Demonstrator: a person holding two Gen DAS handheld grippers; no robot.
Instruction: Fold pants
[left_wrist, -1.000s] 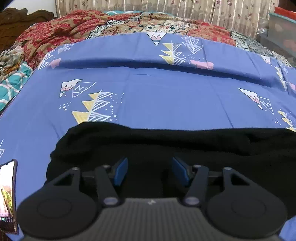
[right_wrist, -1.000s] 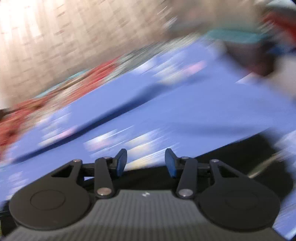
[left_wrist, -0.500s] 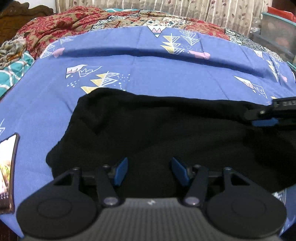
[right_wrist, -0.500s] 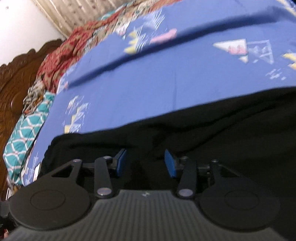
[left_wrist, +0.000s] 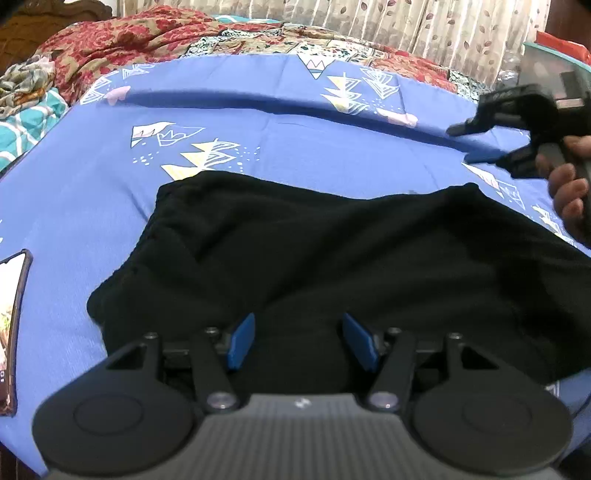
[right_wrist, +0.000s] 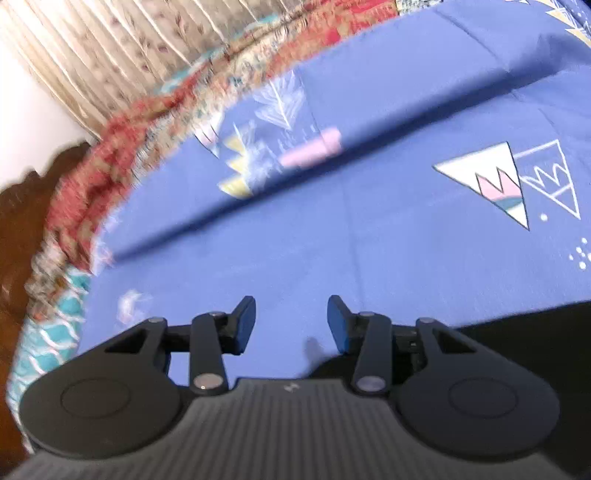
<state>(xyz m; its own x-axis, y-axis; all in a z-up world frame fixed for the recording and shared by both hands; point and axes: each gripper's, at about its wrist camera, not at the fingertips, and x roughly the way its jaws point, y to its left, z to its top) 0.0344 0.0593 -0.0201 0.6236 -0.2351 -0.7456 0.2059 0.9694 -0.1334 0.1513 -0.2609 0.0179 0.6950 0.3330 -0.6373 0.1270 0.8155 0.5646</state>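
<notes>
The black pants (left_wrist: 332, 258) lie folded into a wide, flat shape on the blue patterned bedsheet (left_wrist: 295, 147). My left gripper (left_wrist: 298, 332) hovers over their near edge, open, with only dark cloth visible below the gap between its blue pads. My right gripper (left_wrist: 466, 144), held by a hand (left_wrist: 569, 192), hangs in the air past the pants' far right corner. In the right wrist view the right gripper (right_wrist: 291, 314) is open and empty over bare sheet, with a part of the pants (right_wrist: 535, 328) at the lower right.
A phone (left_wrist: 11, 332) lies on the sheet at the left edge. A red patterned blanket (left_wrist: 147, 40) and a teal cloth (left_wrist: 22, 122) are bunched along the bed's far and left sides. A curtain (left_wrist: 406, 18) hangs behind. A grey container (left_wrist: 554, 70) stands at the far right.
The right gripper has come off the pants' right edge and moved up and away, now over bare sheet. The left gripper drew back early on, showing more of the pants, then held still.
</notes>
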